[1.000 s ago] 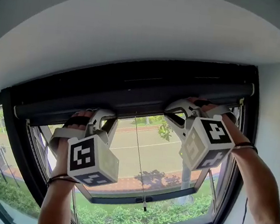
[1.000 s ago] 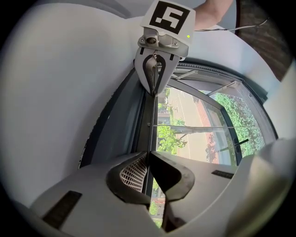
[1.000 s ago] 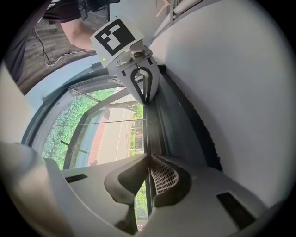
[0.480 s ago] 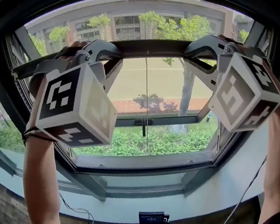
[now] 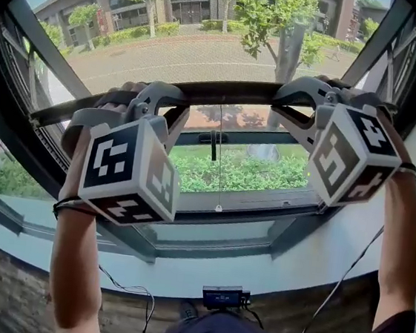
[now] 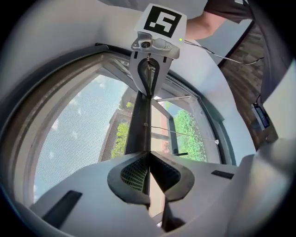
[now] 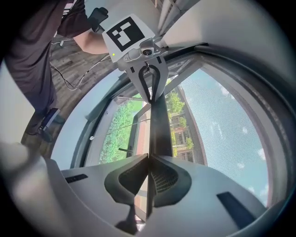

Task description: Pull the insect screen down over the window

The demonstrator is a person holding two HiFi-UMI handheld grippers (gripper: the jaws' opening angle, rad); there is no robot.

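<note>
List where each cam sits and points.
Head view: on the head, facing down at the window; both forearms, left claw, right claw on the screen bar.
Left gripper view: on the left claw, facing along the screen bar at the right claw.
Right gripper view: on the right claw, facing back at the left claw, torso behind.
Shared: the screen bar, seen from opposite ends.

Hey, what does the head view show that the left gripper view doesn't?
Only the head view: the marker cube on the left gripper, and the left forearm. Only the left gripper view: the ribbed pads of its jaws, shut on the bar. Both: the bar, the right gripper clamped on it, and the pull cord.
</note>
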